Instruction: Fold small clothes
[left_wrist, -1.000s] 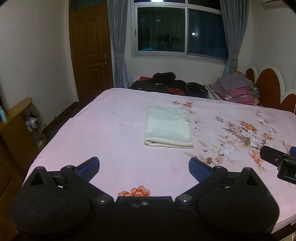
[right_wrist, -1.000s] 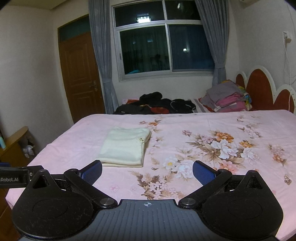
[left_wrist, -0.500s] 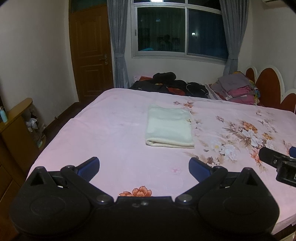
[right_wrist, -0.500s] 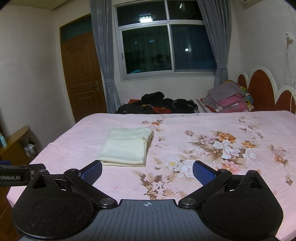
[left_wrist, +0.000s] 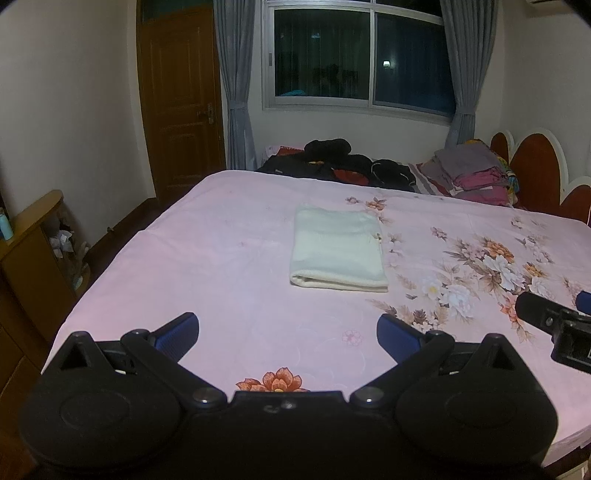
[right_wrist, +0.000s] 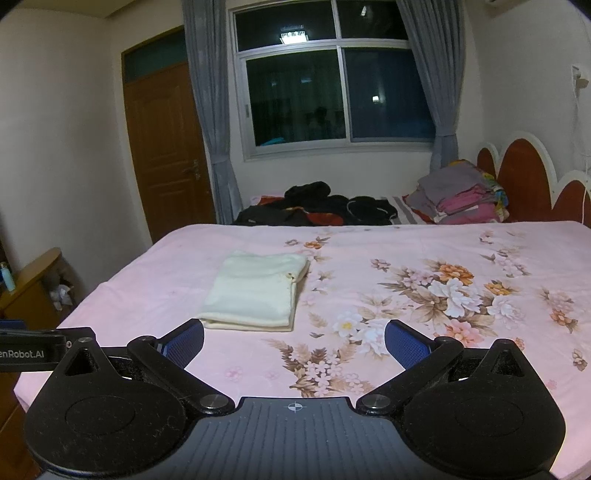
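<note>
A: Where is the garment?
B: A cream folded cloth (left_wrist: 338, 247) lies mid-frame on the pink floral bed (left_wrist: 221, 258), long axis running up the frame, folded edge nearest. It looks soft and light; pinch a near corner.
A: Grippers?
B: The left gripper (left_wrist: 287, 334) and right gripper (right_wrist: 294, 343) are both spread, empty.

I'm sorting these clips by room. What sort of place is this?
A home bedroom, most likely: a wide bed under a pink flowered sheet, a scalloped headboard, and stacked clothes by the curtained window. A folded cream cloth lies on the bed.
</note>
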